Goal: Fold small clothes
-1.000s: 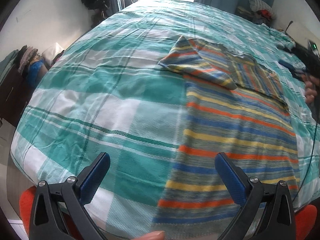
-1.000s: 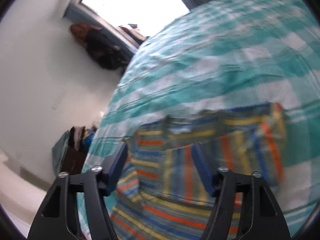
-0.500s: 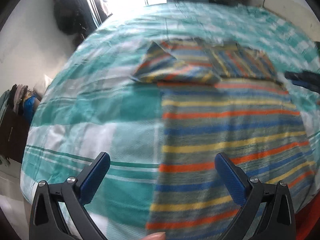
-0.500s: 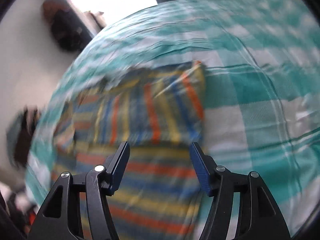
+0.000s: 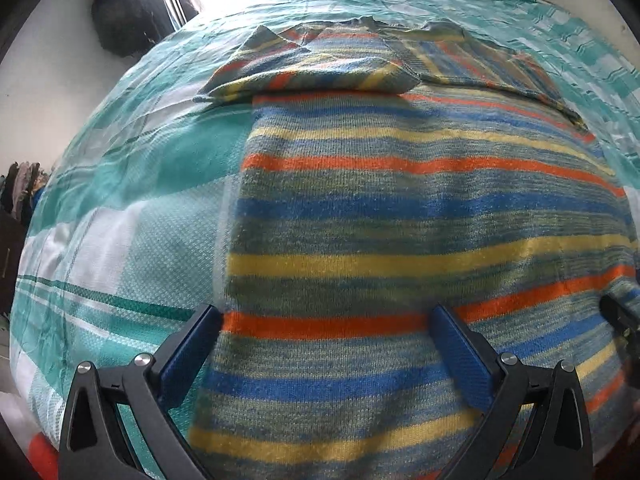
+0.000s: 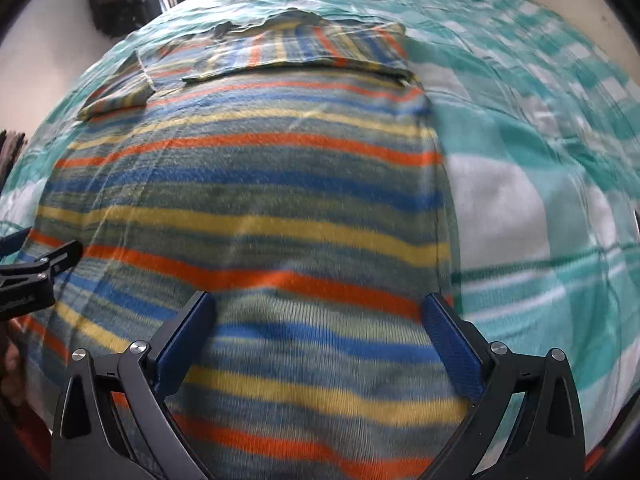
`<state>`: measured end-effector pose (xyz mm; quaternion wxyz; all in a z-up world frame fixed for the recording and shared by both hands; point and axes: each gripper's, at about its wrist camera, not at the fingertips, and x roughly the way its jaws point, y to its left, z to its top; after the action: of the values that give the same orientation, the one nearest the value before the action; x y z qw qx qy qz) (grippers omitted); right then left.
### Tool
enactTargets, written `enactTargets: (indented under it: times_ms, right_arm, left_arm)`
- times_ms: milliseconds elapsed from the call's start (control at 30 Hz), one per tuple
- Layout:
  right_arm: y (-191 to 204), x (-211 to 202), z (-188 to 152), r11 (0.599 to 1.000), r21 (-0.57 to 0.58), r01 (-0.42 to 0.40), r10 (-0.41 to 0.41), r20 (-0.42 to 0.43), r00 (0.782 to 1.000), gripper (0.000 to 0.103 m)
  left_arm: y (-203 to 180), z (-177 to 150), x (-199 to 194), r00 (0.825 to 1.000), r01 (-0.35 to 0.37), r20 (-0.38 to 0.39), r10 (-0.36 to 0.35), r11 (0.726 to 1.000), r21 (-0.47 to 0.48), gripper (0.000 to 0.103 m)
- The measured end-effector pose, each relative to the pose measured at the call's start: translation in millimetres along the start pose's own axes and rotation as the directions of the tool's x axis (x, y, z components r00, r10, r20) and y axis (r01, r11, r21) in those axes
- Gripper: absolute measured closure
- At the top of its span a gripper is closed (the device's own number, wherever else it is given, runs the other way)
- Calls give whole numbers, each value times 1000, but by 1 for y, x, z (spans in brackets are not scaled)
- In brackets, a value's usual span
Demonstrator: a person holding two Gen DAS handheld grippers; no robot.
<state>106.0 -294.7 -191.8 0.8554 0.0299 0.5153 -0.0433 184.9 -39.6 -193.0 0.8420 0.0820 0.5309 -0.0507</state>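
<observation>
A striped knit sweater (image 5: 400,208) in blue, yellow, orange and grey-green lies flat on the bed, both sleeves folded across its far end. My left gripper (image 5: 326,320) is open and empty, hovering over the sweater's near left part. My right gripper (image 6: 318,306) is open and empty over the sweater (image 6: 248,200) near its right edge. The folded sleeves (image 6: 304,50) show at the top of the right wrist view. The left gripper's fingers (image 6: 36,268) show at the left edge of the right wrist view.
The bed has a teal and white plaid cover (image 5: 120,220) that also shows to the right of the sweater (image 6: 540,160). A bright window and dark hanging clothes (image 5: 128,20) stand beyond the bed's far end. A dark shelf of clothes (image 5: 16,200) is at the left.
Both grippers have swung from the far sleeve area to the sweater's near end and come lower over it. Both stay open.
</observation>
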Motion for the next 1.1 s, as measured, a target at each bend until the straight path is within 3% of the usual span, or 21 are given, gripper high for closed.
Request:
enactTargets:
  times_ms: [200, 267, 333, 400, 500, 600, 667, 733, 767, 800, 833, 933, 967, 1000, 1033, 1100]
  right_arm:
    - [7, -4, -7, 1000, -19, 4, -4, 2, 1000, 1]
    - [5, -11, 2, 1000, -15, -23, 22, -77, 997, 1]
    - [3, -33, 13, 995, 24, -96, 98, -87, 991, 6]
    - [8, -57, 25, 977, 36, -212, 214, -42, 976, 10]
    - [29, -79, 48, 929, -5, -370, 370, 9, 929, 10]
    - [49, -69, 78, 875, -14, -483, 484, 24, 875, 18]
    - [62, -37, 106, 840, -28, -542, 543, 9, 840, 24]
    - [74, -5, 125, 847, -77, -525, 524, -44, 851, 28]
    - [85, 17, 135, 850, -130, -511, 503, -92, 860, 34]
    - [95, 36, 143, 862, -191, -470, 455, -118, 883, 41]
    - [103, 51, 149, 860, -232, -454, 434, -134, 891, 42]
    - [119, 79, 166, 843, -282, -458, 440, -128, 889, 48]
    - [127, 87, 174, 830, -295, -473, 460, -119, 880, 59]
    - [131, 89, 179, 822, -299, -484, 473, -115, 874, 88]
    - [137, 89, 186, 817, -300, -492, 483, -112, 869, 100]
    - [141, 80, 207, 778, -254, -575, 569, -106, 816, 99]
  left_arm:
    - [13, 3, -20, 993, 73, -93, -73, 997, 1, 0]
    - [22, 5, -39, 992, 107, -63, -106, 994, 10, 0]
    - [33, 10, -54, 992, 125, -14, -124, 992, 3, 0]
    - [50, 18, -65, 989, 143, 32, -143, 989, -27, 0]
    - [68, 27, -69, 985, 158, 83, -153, 986, -60, 0]
    - [82, 28, -66, 986, 149, 87, -141, 985, -86, 0]
    - [90, 21, -66, 983, 167, 95, -158, 981, -96, 0]
    - [94, 12, -67, 982, 168, 107, -157, 981, -99, 0]
    - [98, 6, -65, 982, 163, 115, -151, 981, -105, 0]
    - [101, 2, -64, 982, 161, 120, -148, 980, -114, 0]
    - [105, -4, -62, 981, 165, 125, -149, 978, -128, 0]
    - [114, -12, -55, 979, 179, 126, -160, 971, -161, 0]
    - [118, -15, -51, 978, 186, 123, -166, 967, -175, 0]
    - [122, -16, -49, 978, 189, 118, -169, 965, -184, 0]
    - [127, -17, -45, 979, 188, 111, -169, 962, -197, 0]
    - [133, -18, -42, 980, 188, 111, -167, 959, -213, 0]
